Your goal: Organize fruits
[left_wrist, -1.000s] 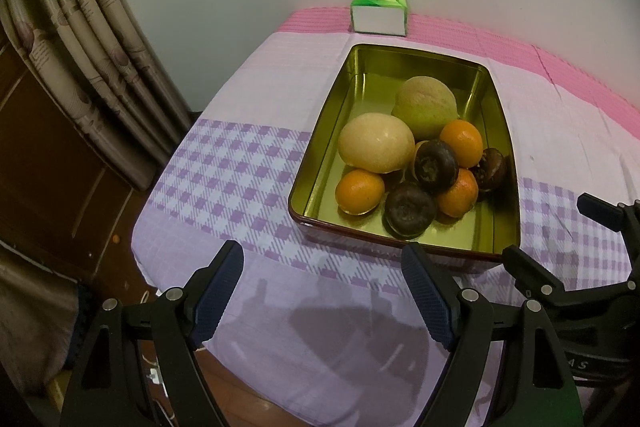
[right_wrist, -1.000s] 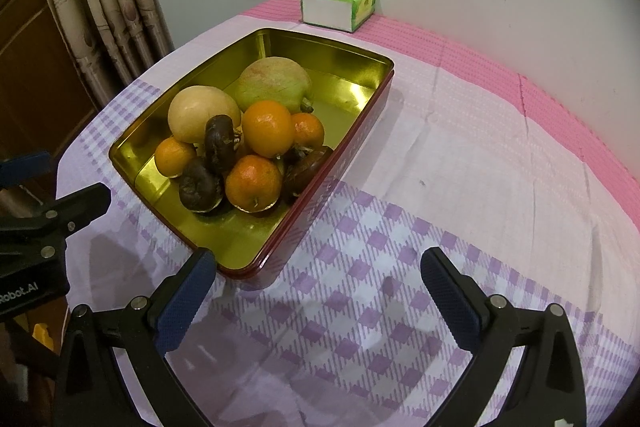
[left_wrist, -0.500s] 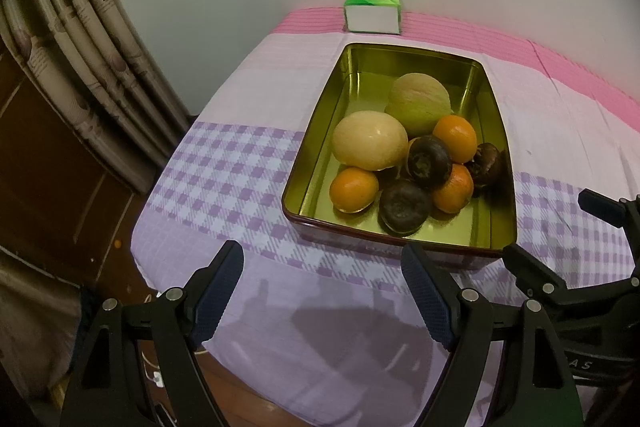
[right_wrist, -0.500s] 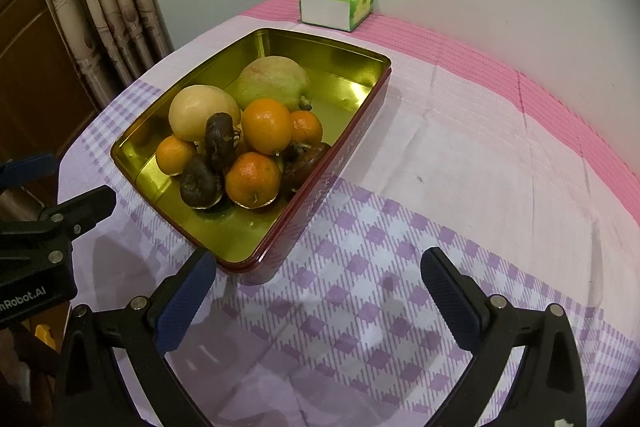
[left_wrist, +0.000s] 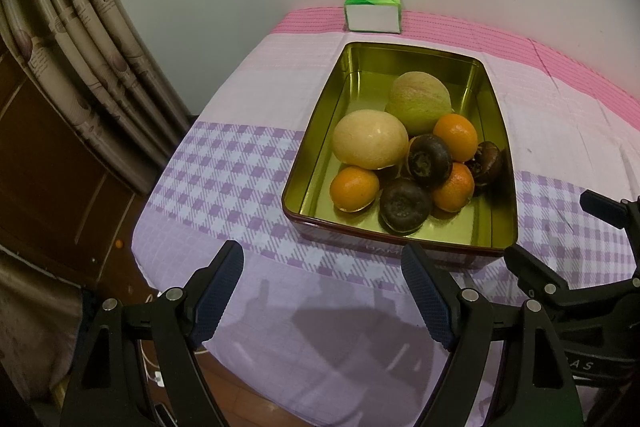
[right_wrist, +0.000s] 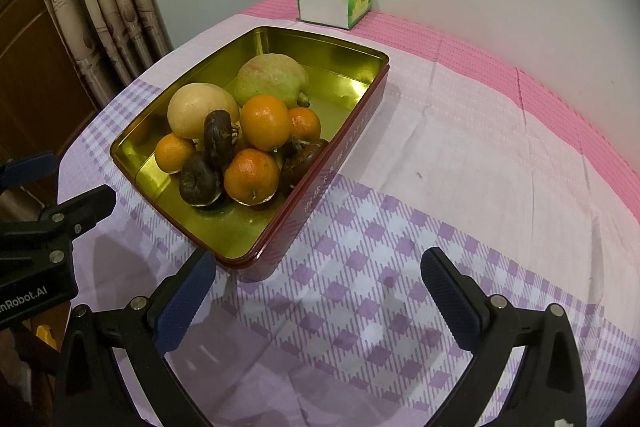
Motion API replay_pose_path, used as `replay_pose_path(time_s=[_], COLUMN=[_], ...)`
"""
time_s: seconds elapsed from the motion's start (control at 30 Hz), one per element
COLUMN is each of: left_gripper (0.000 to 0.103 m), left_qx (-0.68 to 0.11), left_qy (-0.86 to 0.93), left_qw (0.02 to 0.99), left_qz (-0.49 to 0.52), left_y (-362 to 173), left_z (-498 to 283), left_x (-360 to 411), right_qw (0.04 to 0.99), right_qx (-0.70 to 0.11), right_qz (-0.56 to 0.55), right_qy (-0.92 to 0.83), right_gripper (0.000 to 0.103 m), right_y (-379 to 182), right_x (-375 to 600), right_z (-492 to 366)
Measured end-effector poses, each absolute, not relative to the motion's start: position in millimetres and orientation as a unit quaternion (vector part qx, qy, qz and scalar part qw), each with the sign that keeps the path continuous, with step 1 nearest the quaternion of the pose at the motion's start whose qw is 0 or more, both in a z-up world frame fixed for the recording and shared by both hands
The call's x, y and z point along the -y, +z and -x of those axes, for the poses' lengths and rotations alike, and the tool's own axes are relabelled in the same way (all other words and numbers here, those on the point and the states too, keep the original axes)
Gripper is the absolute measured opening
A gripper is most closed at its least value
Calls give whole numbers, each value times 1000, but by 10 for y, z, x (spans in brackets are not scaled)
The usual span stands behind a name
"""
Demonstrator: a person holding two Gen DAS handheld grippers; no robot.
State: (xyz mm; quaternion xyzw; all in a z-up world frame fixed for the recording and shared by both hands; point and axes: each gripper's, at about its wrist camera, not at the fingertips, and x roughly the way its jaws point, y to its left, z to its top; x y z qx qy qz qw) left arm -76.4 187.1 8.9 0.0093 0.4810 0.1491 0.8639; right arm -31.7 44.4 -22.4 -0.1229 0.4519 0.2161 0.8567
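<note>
A gold-lined red tin [left_wrist: 320,131] [right_wrist: 344,155] sits on the table, holding a pile of fruit: a green-yellow pear [left_wrist: 418,103] [right_wrist: 270,79], a pale round fruit [left_wrist: 370,139] [right_wrist: 198,109], several oranges [left_wrist: 354,187] [right_wrist: 266,123] and several dark brown fruits [left_wrist: 404,205] [right_wrist: 200,179]. My left gripper [left_wrist: 322,291] is open and empty, just short of the tin's near wall. My right gripper [right_wrist: 318,297] is open and empty, by the tin's near right corner.
A green and white tissue box [left_wrist: 373,9] [right_wrist: 336,5] stands at the table's far edge against the wall. A pink and purple checked cloth [right_wrist: 460,147] covers the table. Curtains [left_wrist: 80,39] and a brown wooden door hang on the left. Each gripper shows at the edge of the other's view.
Both views have drifted slightly. The tin and fruit sit a little lower left in the left view. No fruit has moved and both grippers stay open.
</note>
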Motion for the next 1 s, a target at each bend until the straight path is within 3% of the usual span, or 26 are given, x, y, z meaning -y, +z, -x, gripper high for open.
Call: replay_pose_path(time_s=[1.0], left_gripper=[87], left_qx=[-477], left_qy=[146], left_qw=[867], left_qz=[-15], left_y=[99], left_z=[769], left_x=[-1860], right_qw=[855], right_qx=[-456], right_qz=[118], right_qy=[214], right_gripper=[102], right_y=[-248], right_x=[-416], right_z=[312])
